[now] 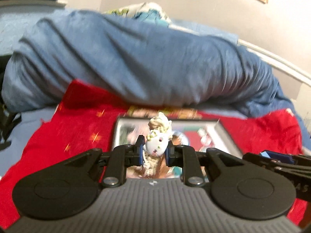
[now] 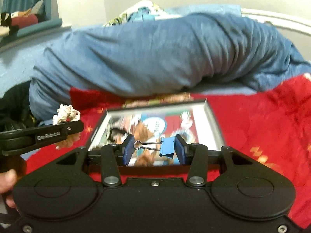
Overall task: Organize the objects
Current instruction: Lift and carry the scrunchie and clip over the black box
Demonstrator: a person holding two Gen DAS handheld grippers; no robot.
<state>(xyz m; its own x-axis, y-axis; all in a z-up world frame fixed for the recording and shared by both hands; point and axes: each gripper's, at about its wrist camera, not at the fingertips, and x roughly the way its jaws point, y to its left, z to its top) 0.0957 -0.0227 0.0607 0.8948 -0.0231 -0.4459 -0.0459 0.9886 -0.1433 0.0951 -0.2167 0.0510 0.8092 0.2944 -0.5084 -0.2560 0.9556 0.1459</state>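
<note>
1. Your left gripper (image 1: 154, 151) pinches a small crocheted toy (image 1: 156, 145): both blue pads press its white, egg-shaped body, with cream yarn poking out above and below the jaws.
2. Your right gripper (image 2: 154, 151) holds a blue clip (image 2: 167, 147) lengthwise. One pad (image 2: 128, 152) bears on the wire handle, the other on the blue body; the jaws stand part-way spread to fit it.
3. Both items hang clear of the surface, above a shallow box (image 2: 212, 114) with a dark rim. The left gripper shows at the left edge of the right view, toy (image 2: 66, 114) still in it, just beside the box.
4. Box contents: only a printed picture lining the bottom is visible. No loose items can be seen inside, though blur hides detail.
5. Surroundings: the box lies on a red cloth (image 1: 77, 128) spread over a bed; a rolled blue blanket (image 1: 136, 58) lies behind it.
6. Progress, judged: two items are picked up, none placed. Remaining: set toy and clip down, probably in the box. No other loose items are in view, so how much is left beyond these two cannot be told.
</note>
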